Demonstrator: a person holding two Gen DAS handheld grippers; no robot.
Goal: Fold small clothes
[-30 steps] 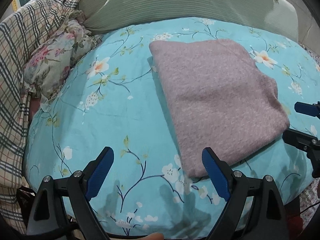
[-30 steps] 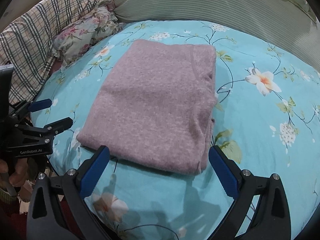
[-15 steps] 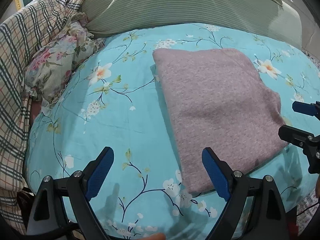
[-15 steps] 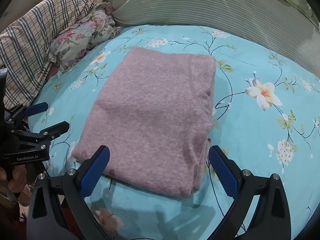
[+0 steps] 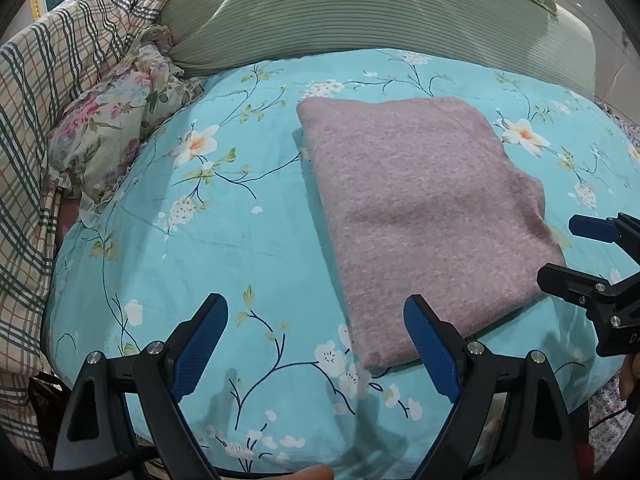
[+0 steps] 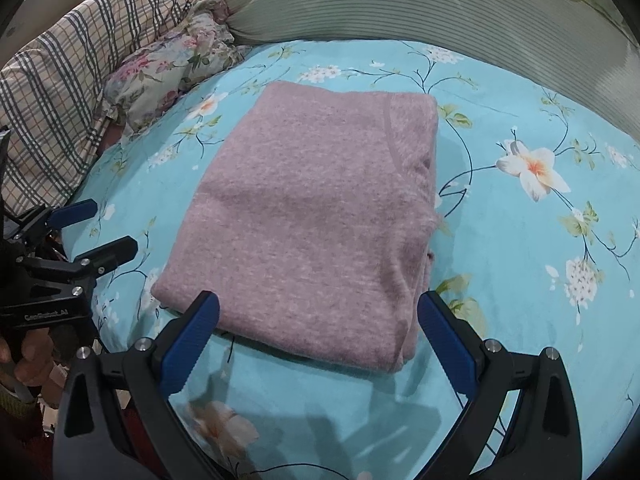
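Pink knit garment [image 6: 308,216] lying folded flat on the teal floral sheet [image 5: 224,240] — same spot as 1 s ago. Both cams sitting slightly further back now. Left gripper [image 5: 316,344] & right gripper [image 6: 318,338] hovering w/ jaws wide apart, gripping nothing — unchanged.

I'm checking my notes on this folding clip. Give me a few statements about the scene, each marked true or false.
1. The sweater lies folded flat on the floral sheet. True.
2. The right gripper is shut on the sweater. False: its jaws are wide open, holding nothing.
3. The left gripper is open. True.
4. The sweater is green. False: it is mauve pink; the striped pillow behind it is green.
5. A plaid blanket lies bunched left of the sheet. True.
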